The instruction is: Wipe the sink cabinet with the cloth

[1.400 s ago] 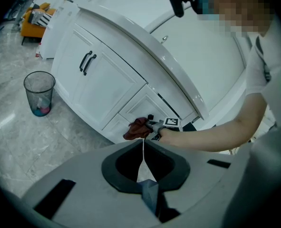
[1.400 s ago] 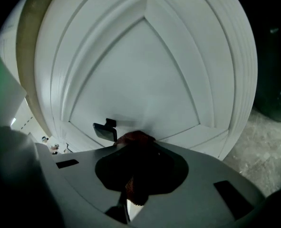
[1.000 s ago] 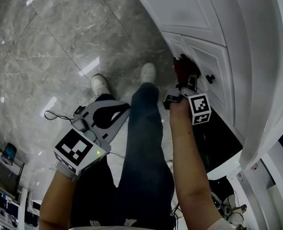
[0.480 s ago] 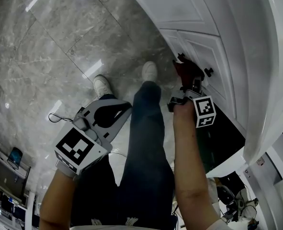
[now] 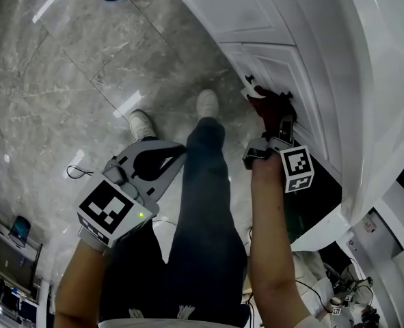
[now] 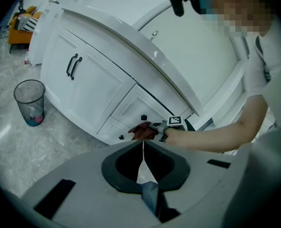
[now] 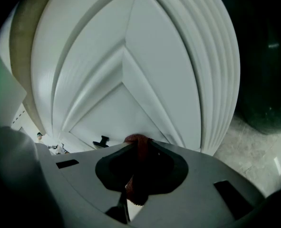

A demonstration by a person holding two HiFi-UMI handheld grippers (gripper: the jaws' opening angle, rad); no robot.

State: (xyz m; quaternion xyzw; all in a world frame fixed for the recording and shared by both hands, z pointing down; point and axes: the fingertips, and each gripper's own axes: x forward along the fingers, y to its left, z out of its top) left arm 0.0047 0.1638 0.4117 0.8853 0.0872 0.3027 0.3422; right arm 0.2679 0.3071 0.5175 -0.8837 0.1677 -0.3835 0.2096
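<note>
A dark red cloth [image 5: 268, 106] is pressed against a white drawer front of the sink cabinet [image 5: 304, 60], close to a black knob [image 5: 288, 96]. My right gripper [image 5: 278, 123] is shut on that cloth; in the right gripper view the cloth [image 7: 139, 148] sits between the jaws against the panelled drawer front [image 7: 130, 80]. My left gripper [image 5: 162, 157] hangs low over the floor, away from the cabinet, jaws shut with nothing in them. From the left gripper view the cloth [image 6: 141, 130] and right gripper [image 6: 155, 128] show on the cabinet [image 6: 97, 84].
The person's legs and white shoes [image 5: 207, 103] stand on grey marble floor [image 5: 65, 67]. A mesh waste bin [image 6: 29, 102] stands left of the cabinet. A dark open space [image 5: 318, 190] lies below the counter edge. A cable [image 5: 78, 173] lies on the floor.
My right gripper has slid the cloth further along the drawer front, toward the black knob. The left gripper has stayed about where it was.
</note>
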